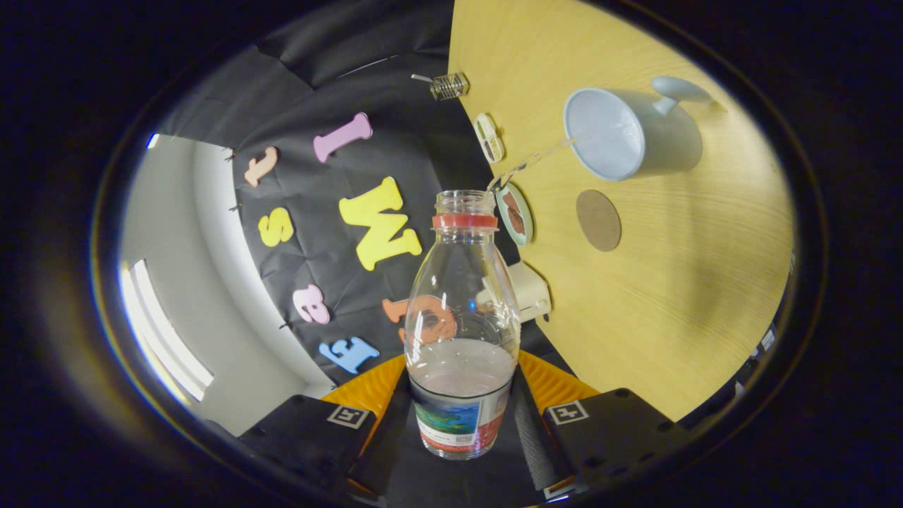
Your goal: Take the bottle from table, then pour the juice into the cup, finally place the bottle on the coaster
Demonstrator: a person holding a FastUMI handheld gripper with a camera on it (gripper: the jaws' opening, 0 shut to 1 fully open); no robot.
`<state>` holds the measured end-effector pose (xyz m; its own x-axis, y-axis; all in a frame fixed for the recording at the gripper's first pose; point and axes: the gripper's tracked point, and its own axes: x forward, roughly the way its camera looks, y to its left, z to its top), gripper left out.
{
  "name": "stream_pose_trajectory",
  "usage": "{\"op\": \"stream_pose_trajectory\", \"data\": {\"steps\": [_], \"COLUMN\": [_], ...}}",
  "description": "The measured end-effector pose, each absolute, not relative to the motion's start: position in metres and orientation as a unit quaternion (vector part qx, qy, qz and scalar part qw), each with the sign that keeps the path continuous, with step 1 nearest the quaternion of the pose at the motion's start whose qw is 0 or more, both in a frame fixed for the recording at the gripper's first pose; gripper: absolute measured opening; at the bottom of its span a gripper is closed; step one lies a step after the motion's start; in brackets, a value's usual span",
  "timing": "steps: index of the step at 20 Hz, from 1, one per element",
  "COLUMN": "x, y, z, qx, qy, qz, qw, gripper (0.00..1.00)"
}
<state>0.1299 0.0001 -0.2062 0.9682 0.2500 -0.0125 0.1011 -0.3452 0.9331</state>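
Note:
My gripper (458,423) is shut on a clear plastic bottle (462,296), one finger pressing on each side of its labelled base. The bottle has a red neck ring and no cap, and pale liquid lies in its lower part. The whole view is rolled, so the bottle is tipped sideways relative to the wooden table (670,303). A thin stream runs from the bottle's mouth to the rim of a pale blue-grey cup (621,134), which stands on the table beyond the fingers. A round brown coaster (598,220) lies on the table between the cup and the bottle's neck.
Along the table's edge by the black cloth wall sit two small oval tags (513,214) (488,137), a little wire coil (449,86) and a cream box (530,289) behind the bottle. A white wall with a window lies past the cloth.

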Motion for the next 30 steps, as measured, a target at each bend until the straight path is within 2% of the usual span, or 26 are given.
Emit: {"op": "stream_pose_trajectory", "data": {"steps": [22,30], "x": [0.134,0.133], "y": [-0.012,-0.033], "z": [-0.192,-0.152], "qx": [0.858,0.868], "qy": [0.094,0.047], "qz": [0.08,0.106], "qw": [0.499,0.483], "gripper": [0.77,0.77]}}
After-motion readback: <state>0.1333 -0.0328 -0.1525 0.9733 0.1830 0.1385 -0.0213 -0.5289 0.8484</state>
